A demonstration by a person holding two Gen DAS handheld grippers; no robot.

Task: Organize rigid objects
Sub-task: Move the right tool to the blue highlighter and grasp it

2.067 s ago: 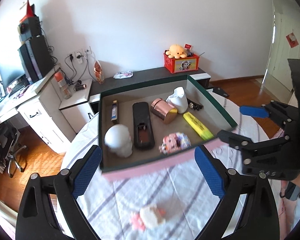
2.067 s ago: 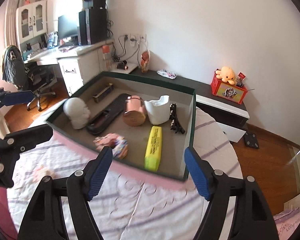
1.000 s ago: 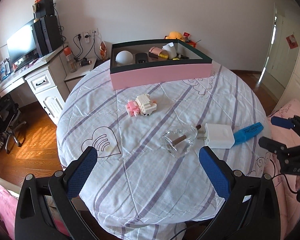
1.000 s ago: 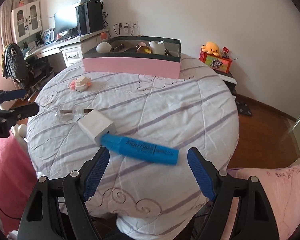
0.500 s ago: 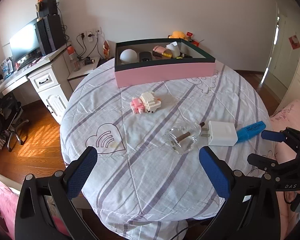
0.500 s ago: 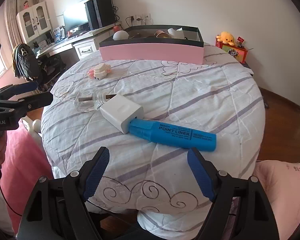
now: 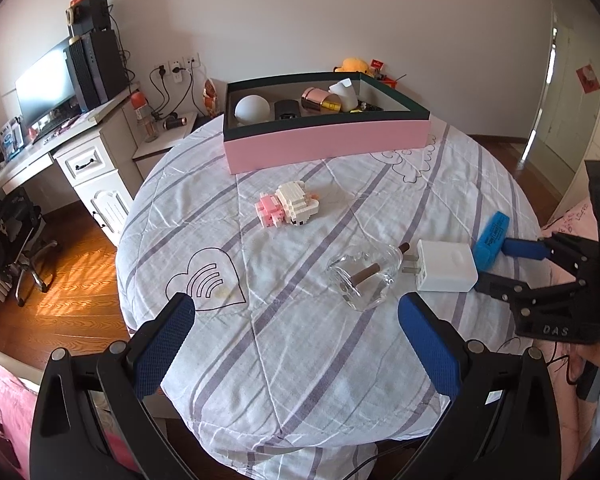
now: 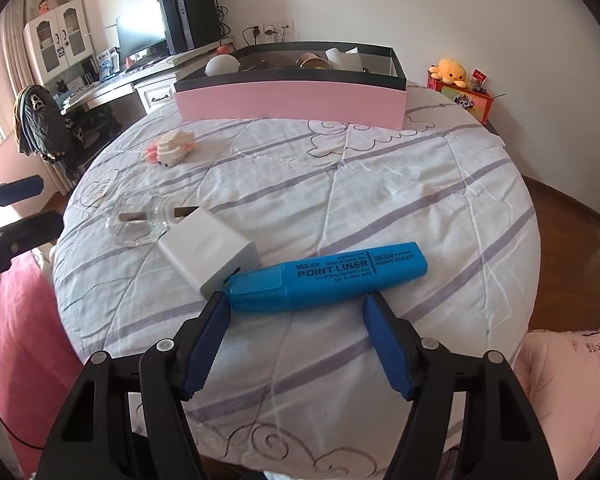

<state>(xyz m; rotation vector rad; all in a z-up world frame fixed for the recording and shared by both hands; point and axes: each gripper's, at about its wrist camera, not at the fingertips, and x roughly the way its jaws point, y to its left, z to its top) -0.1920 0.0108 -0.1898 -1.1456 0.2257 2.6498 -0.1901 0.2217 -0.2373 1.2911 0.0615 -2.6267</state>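
- My right gripper [image 8: 296, 312] has its jaws spread wide and holds nothing; its fingertips sit just short of the blue highlighter [image 8: 326, 276], which lies flat on the striped tablecloth [image 8: 400, 184].
- The highlighter's cap end touches the white charger [image 8: 208, 254], and just beyond that sits a clear glass bottle [image 8: 140, 226] on its side with a brown stick through it.
- My left gripper [image 7: 296, 326] is also wide and empty, hovering above the near edge of the table, well short of the glass bottle [image 7: 364, 276].
- Farther out I see a pink-and-white block figure [image 7: 288, 209] lying alone mid-table.
- At the far edge stands the pink box [image 7: 326, 144], already containing a white ball [image 7: 252, 109], a rose-gold cylinder [image 7: 314, 98] and other items.
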